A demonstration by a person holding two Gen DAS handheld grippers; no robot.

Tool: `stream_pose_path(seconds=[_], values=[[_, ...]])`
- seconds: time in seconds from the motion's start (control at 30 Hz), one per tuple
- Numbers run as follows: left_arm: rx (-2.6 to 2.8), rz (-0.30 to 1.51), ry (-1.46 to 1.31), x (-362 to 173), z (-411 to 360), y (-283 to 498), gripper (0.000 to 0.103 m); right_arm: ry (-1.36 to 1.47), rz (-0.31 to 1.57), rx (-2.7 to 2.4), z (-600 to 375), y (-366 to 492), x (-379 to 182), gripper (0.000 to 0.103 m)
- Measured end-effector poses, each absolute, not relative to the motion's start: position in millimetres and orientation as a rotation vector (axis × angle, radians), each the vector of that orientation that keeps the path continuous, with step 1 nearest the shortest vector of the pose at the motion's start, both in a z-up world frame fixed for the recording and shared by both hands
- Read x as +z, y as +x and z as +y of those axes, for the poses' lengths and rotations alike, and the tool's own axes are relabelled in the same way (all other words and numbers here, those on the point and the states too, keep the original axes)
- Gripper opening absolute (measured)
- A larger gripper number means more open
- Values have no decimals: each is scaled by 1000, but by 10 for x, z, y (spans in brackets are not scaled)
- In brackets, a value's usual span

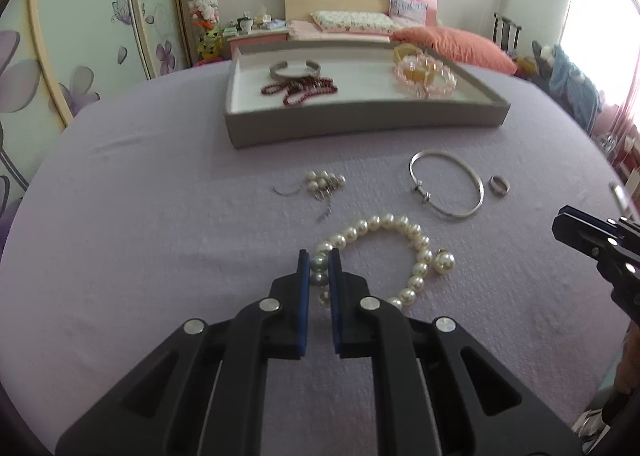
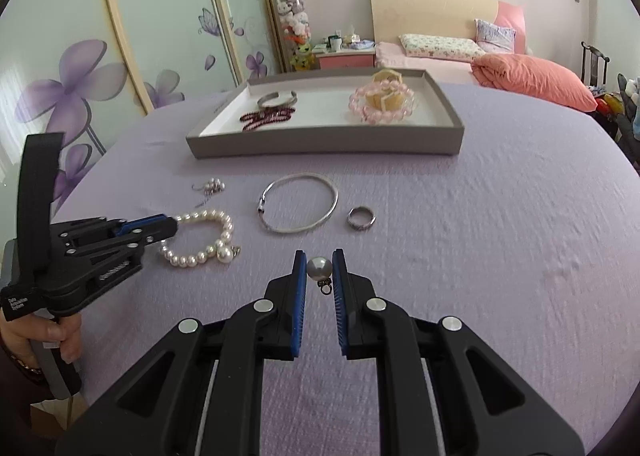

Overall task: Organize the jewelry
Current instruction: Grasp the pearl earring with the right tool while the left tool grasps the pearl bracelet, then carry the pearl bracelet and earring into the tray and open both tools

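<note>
- Left tool point(image 1: 319, 262) was clamped on the pearl bracelet point(image 1: 384, 252), its blue pads point(image 1: 304, 280) pressed against a couple of greyish beads at the strand's near-left end
- Rest of the strand curved away to the right, lying on the lilac-covered desk point(image 1: 160, 216); a large single pearl charm point(image 1: 445, 262) sat at its right side
- Right tool point(image 2: 319, 268) held a grey pearl earring point(image 2: 319, 269) between its pads, jaws closed onto the bead, small dark ring fitting hanging just below it
- Seen from the right wrist, the left tool point(image 2: 160, 230) came in from the left, low over the cloth, tips at the bracelet point(image 2: 200, 236)
- Silver bangle point(image 2: 298, 202) lay flat on the cloth beyond both tools, with a small silver ring point(image 2: 361, 219) just beside it on the right
- Cluster of small pearl earrings point(image 1: 322, 184) with wire hooks lay left of the bangle, apart from it
- Grey tray point(image 2: 328, 138) stood farther back on the desk; inside at left a silver cuff point(image 2: 277, 99) and, touching it in front, a dark red bead strand point(image 2: 266, 119)
- Inside at right, a pink bead bracelet point(image 2: 382, 102) ringed a yellow item I could not identify
</note>
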State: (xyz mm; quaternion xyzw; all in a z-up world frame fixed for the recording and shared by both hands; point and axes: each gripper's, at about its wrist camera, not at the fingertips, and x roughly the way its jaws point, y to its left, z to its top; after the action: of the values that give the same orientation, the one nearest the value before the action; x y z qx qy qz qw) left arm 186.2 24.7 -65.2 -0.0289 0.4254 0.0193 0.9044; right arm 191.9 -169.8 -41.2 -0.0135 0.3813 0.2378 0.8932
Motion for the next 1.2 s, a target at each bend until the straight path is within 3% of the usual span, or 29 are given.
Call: stream_pose_path(seconds=[0.43, 1.2], values=[[-24, 671, -118, 106, 387, 1674, 9, -7, 696, 464, -1810, 2083, -66, 13], [-20, 534, -132, 860, 511, 2142, 9, 12, 553, 448, -1694, 2757, 513, 13]])
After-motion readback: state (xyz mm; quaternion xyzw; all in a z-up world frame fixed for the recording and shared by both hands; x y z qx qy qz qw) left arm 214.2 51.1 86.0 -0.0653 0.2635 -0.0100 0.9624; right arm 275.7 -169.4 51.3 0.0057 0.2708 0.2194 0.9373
